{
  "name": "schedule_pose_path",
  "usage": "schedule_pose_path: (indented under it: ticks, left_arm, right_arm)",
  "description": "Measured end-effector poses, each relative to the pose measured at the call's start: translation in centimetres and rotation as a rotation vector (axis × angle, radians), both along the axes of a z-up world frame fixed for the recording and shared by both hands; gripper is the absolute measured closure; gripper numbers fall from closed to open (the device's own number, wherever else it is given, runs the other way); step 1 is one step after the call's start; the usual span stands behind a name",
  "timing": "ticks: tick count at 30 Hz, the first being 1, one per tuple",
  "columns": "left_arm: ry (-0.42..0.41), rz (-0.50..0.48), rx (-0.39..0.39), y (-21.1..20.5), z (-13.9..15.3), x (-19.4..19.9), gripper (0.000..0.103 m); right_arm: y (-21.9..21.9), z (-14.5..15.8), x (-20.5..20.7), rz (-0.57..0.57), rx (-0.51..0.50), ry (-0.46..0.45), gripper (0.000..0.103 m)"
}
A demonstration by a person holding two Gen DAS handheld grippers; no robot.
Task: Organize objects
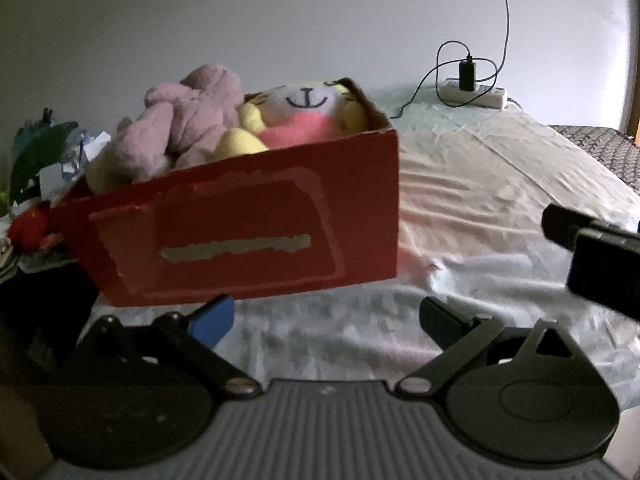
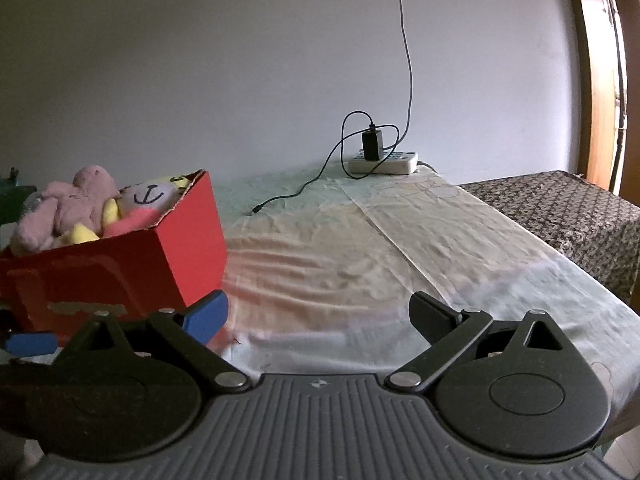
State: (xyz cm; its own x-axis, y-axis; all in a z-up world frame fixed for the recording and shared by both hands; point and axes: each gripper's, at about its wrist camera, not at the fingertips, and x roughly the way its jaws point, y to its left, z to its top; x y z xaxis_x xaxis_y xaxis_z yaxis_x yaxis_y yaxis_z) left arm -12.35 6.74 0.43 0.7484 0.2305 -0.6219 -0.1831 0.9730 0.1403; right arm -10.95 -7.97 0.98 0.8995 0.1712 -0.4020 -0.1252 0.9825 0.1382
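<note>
Both grippers are empty. Left gripper [image 1: 326, 320]: jaws spread wide, nothing between them, hovering over the sheet just in front of the red box [image 1: 248, 236]. Right gripper [image 2: 318, 314]: jaws also wide apart, holding nothing, with the box's corner close to its blue-tipped finger at lower left of the right wrist view.

The box fills centre-left of the left wrist view and sits on the bed [image 1: 500, 200]. It looks tilted in both views, but I can't tell whether that's real or fisheye. Inside: a pink plush [image 1: 184, 120] at the left end, riding above the rim, and a yellow-and-white plush [image 1: 308, 108] with a stitched face at the right end. Both are piled high, not seated deep.

The bed to the right of the box is bare of toys. At the far end, upper right in both views, a power strip [image 2: 384, 162] with a black charger [image 2: 372, 146] plugged in; the loose cable [image 2: 304, 192] trails toward the middle of the sheet.

Judgement: sorting looks close to done, nothing loose left in view on the sheet.

Risks from here:
- Pink plush overhangs the rim, so bumping or lifting the box could tip it out.
- Soft mattress and wrinkled sheet give unstable footing, so a push on the box may tilt it rather than slide it.
- The box is close to the right gripper's finger, so closing or swinging could catch its corner.
- A sweep toward the far end could snag the cable.
- Clutter at the far-left edge is too blurred to identify.
</note>
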Motion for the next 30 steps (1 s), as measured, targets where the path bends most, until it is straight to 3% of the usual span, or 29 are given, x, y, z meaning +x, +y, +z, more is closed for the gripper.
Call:
schedule_pose_path:
  ticks: [12, 30]
  left_arm:
    - [-0.089, 0.102, 0.037, 4.5, 4.7, 0.1, 0.0]
    - [-0.081, 0.205, 0.024, 11.9, 8.5, 5.0, 0.0]
  right_arm:
    - [5.1, 4.2, 1.3, 0.12, -0.032, -0.047, 0.004]
    - [12.2, 8.3, 6.7, 0.192, -0.005, 0.093, 0.002]
